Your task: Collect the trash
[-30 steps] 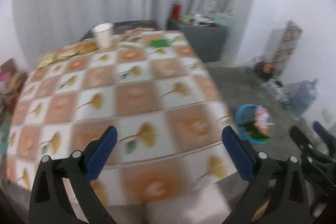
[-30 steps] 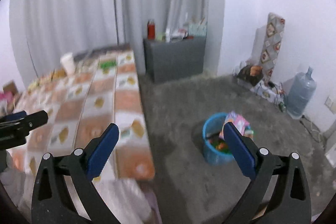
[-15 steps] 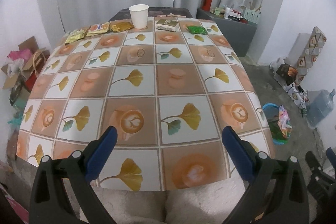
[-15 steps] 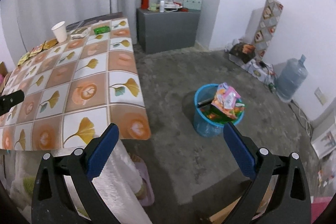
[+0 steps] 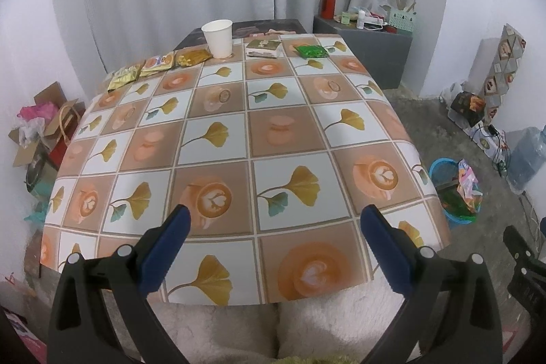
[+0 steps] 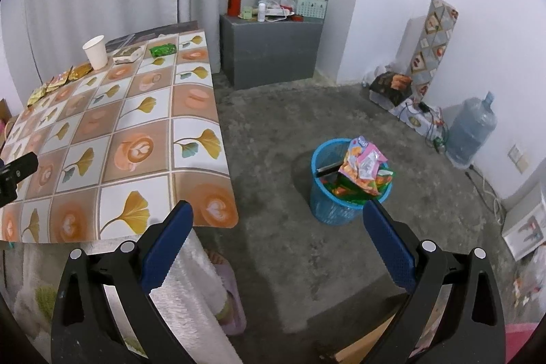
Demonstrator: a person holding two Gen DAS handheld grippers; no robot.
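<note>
A table with a patterned cloth (image 5: 283, 135) carries trash along its far edge: a white paper cup (image 5: 217, 38), a green packet (image 5: 310, 51), a flat box (image 5: 263, 48) and several gold and orange snack wrappers (image 5: 157, 63). A blue bin (image 6: 336, 190) holding wrappers (image 6: 363, 164) stands on the floor right of the table. My left gripper (image 5: 274, 220) is open and empty over the table's near edge. My right gripper (image 6: 278, 217) is open and empty over the floor, between the table corner and the bin.
A grey cabinet (image 6: 271, 46) with a red flask and clutter stands at the back. A water jug (image 6: 472, 132) and boxes line the right wall. Bags and cardboard (image 5: 41, 132) lie left of the table. A white fleece blanket (image 5: 239, 330) is below me.
Both views have swung left and steadied. The left gripper now faces the table squarely, and the bin sits further right in both views. Both grippers have stayed open.
</note>
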